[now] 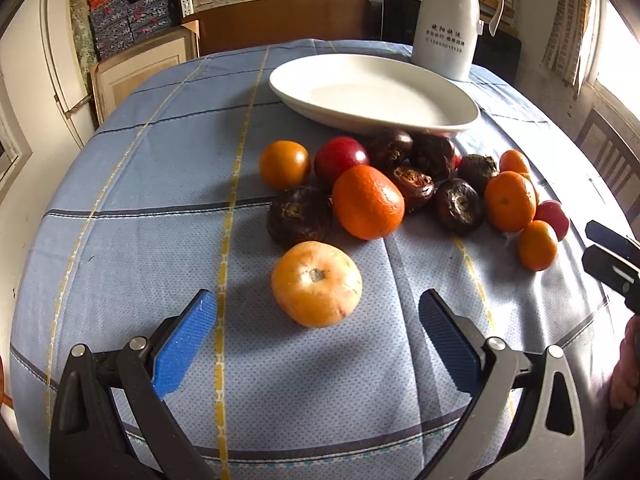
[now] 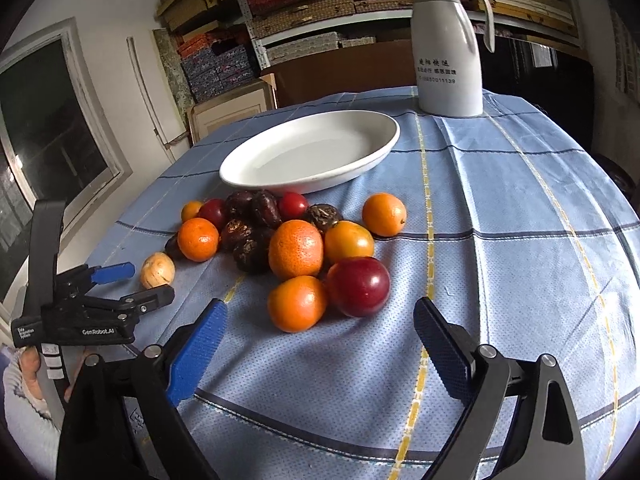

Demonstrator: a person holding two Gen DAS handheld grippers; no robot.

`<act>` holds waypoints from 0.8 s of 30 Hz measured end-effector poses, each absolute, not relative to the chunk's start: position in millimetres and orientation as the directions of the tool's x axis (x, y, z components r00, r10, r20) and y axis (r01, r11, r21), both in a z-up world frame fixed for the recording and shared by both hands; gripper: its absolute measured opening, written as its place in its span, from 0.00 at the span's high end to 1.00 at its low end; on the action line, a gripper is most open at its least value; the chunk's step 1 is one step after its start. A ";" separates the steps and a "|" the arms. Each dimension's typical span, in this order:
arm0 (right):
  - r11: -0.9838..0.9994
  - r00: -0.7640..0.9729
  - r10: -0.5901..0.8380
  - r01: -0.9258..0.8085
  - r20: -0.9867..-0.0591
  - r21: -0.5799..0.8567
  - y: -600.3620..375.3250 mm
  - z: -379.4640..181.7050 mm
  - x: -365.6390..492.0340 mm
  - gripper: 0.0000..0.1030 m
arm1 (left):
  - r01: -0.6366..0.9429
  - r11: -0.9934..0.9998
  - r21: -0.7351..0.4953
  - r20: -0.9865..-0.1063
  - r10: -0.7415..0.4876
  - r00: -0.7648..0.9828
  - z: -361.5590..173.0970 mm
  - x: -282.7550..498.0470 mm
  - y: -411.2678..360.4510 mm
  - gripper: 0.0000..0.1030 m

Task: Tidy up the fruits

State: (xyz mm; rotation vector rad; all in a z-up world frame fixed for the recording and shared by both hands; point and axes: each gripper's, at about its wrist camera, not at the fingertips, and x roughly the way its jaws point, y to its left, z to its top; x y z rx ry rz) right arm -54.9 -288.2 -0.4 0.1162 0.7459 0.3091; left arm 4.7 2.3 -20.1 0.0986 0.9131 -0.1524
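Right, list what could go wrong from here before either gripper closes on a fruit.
1. The pale orange fruit lies loose just ahead of the open left gripper; an off-centre close could roll it across the tablecloth.
2. The fruits behind it are piled touching, so lifting the big tangerine may set its neighbours rolling.
3. The right gripper faces a small orange pressed against a red plum; its fingers may nudge both.

Left gripper (image 1: 318,306) spread wide, blue pads (image 1: 186,342) flanking pale orange fruit (image 1: 317,284) without touching. Beyond: mandarin (image 1: 367,202) against dark water chestnuts (image 1: 458,206), red plum (image 1: 340,160). White oval plate (image 1: 374,94) behind pile, white jug (image 1: 446,24) at table's far edge. Right gripper (image 1: 612,258) at frame's right edge.
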 end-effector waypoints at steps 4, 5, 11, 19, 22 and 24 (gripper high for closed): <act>0.949 0.692 0.316 -0.235 -0.649 0.211 -289.5 0.5 -55.1 0.13 | 0.154 0.988 0.008 -0.797 -0.086 0.598 -20.3 9.0 5.8 0.04; 0.950 0.688 0.313 -0.224 -0.655 0.219 -292.3 -0.3 -53.5 0.16 | 0.146 0.989 -0.002 -0.796 -0.090 0.599 -20.0 10.1 8.1 0.04; 0.961 0.665 0.278 -0.191 -0.693 0.201 -300.4 -4.1 -42.1 0.33 | 0.135 0.990 -0.035 -0.811 -0.108 0.575 -22.6 16.3 14.6 0.34; 0.946 0.640 0.313 -0.143 -0.701 0.291 -325.3 -8.4 -21.9 0.46 | 0.148 0.988 -0.034 -0.816 -0.113 0.568 -25.0 16.9 10.8 0.43; 0.937 0.602 0.340 -0.150 -0.722 0.316 -318.9 -16.7 -12.4 0.54 | 0.154 0.988 -0.019 -0.818 -0.104 0.566 -25.5 17.0 7.9 0.43; 0.927 0.591 0.365 -0.157 -0.719 0.341 -317.0 -18.2 -8.6 0.57 | 0.159 0.987 -0.014 -0.819 -0.102 0.565 -25.8 17.4 6.2 0.43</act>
